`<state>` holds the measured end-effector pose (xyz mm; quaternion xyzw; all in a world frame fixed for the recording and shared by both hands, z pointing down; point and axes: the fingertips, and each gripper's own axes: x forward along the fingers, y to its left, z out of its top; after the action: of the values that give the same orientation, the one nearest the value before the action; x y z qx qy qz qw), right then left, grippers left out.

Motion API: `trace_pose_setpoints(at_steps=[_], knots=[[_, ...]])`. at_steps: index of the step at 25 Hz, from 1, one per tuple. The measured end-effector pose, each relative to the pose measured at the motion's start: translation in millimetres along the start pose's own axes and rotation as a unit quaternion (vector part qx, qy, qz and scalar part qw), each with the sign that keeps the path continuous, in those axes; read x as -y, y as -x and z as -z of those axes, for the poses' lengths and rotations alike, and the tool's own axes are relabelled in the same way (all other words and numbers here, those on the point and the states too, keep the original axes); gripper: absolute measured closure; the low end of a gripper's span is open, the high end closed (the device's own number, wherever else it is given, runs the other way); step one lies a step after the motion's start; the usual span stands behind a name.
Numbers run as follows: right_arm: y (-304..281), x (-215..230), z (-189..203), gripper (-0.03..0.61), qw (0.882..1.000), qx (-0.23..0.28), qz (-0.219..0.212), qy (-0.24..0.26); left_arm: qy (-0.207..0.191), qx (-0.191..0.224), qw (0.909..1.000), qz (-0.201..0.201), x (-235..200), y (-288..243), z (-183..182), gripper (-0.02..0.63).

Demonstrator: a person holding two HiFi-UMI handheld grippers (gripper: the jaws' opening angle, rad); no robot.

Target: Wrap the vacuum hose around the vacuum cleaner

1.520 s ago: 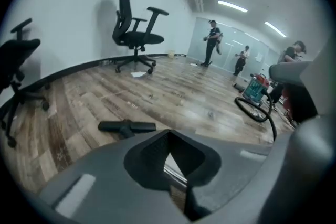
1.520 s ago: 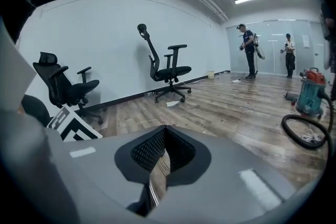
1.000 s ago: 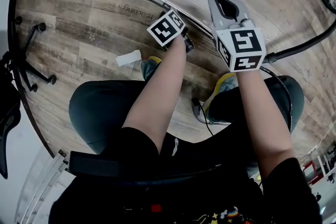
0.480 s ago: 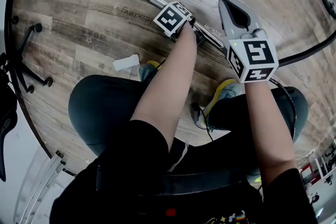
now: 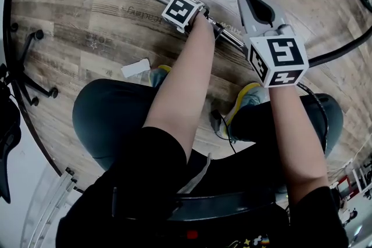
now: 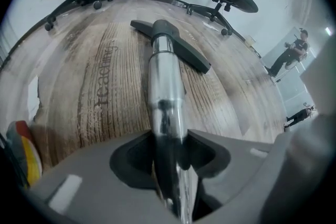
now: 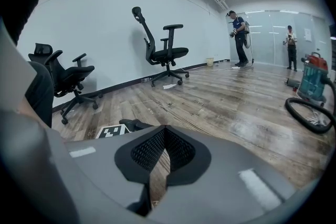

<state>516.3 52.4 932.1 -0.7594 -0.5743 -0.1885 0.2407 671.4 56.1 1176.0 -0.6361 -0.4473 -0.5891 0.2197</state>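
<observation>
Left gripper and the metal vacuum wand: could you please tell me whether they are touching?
Touching. The left gripper view shows the left gripper closed on the metal wand, both jaws pressed against its sides.

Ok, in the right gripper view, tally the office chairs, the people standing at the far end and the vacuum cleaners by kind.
Black office chairs: 2
People standing at the far end: 2
Orange-and-teal drum vacuum cleaner: 1
Total: 5

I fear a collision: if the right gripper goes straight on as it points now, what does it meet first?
Nothing near, it seems. The right gripper points over the wooden floor; first in line is probably the office chair, far off.
</observation>
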Motion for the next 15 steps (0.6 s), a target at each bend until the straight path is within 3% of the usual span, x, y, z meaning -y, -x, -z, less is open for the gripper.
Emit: trace_pose_setpoints(at_steps=[8, 15], knots=[[1.0, -10.6, -6.3, 0.557, 1.000, 0.014, -0.011, -0.001, 0.022, 0.008, 0.9983, 0.053, 2.6, 12.5, -3.2, 0.456], [23.7, -7.3, -31.5, 0.557, 1.000, 0.025, 0.001, 0.002, -0.063, 0.069, 0.9870, 0.131, 65.4, 100.2, -34.9, 0.456]])
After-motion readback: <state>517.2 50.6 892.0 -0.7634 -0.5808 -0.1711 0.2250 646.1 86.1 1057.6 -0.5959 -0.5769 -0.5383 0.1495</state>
